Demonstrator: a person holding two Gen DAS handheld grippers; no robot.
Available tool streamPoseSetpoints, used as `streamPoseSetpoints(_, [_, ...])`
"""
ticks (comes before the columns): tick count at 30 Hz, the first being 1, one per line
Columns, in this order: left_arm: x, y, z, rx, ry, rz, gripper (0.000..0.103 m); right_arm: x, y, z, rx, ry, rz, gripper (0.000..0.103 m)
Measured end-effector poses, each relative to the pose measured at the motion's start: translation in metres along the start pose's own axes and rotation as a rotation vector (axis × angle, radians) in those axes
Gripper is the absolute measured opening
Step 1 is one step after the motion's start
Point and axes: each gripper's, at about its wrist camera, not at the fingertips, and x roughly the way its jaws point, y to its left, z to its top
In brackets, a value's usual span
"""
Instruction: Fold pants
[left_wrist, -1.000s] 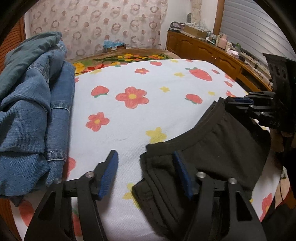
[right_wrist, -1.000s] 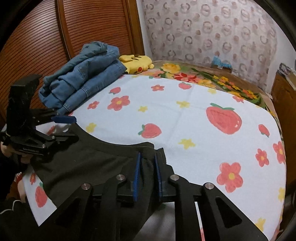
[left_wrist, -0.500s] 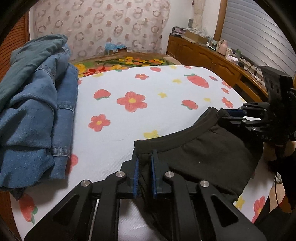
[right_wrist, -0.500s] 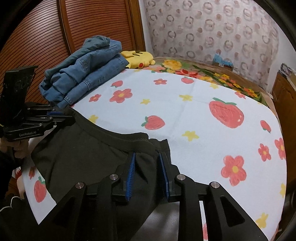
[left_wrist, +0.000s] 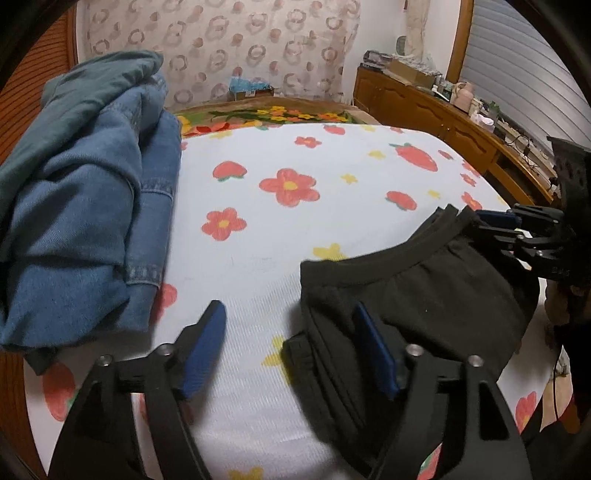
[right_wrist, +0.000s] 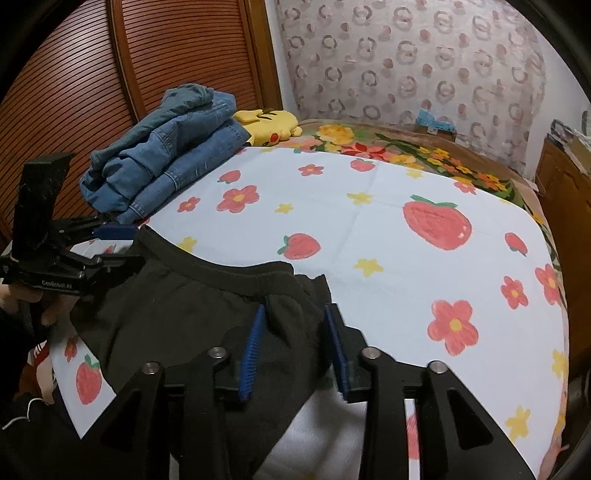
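Black pants (left_wrist: 436, 295) lie on the near edge of the bed, waistband toward the bed's middle; they also show in the right wrist view (right_wrist: 177, 317). My left gripper (left_wrist: 291, 350) is open, its right finger resting on the pants' left corner, nothing held. It appears at the left in the right wrist view (right_wrist: 110, 243). My right gripper (right_wrist: 295, 343) is open, its jaws standing apart around a bunched fold of the pants' right corner. It shows at the right in the left wrist view (left_wrist: 509, 229).
A floral sheet (left_wrist: 295, 229) covers the bed. A pile of blue jeans (left_wrist: 81, 206) lies at the left, also in the right wrist view (right_wrist: 166, 155), with a yellow plush (right_wrist: 269, 123) behind. A wooden cabinet (left_wrist: 443, 122) runs along the right.
Both grippers have opened: the left let go of the pants' left corner, the right spread its jaws wider. The pants have settled on the bed.
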Motion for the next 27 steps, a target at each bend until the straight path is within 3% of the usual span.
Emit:
streamPoseSetpoints(11, [0.005,-0.003,-0.006,0.003,0.012,0.017,0.082,-0.008,-0.004,-0.008,0.018,0.022,-0.022,0.057])
streamPoseSetpoints(22, [0.004,-0.005,-0.007,-0.002,0.016,0.03,0.082,0.001,-0.004,-0.011,0.055,0.058,-0.029,0.058])
streamPoseSetpoints(27, [-0.002,-0.007,-0.012,-0.002,0.019,-0.005,0.082,0.001,-0.004,-0.012,0.065,0.055,-0.025,0.058])
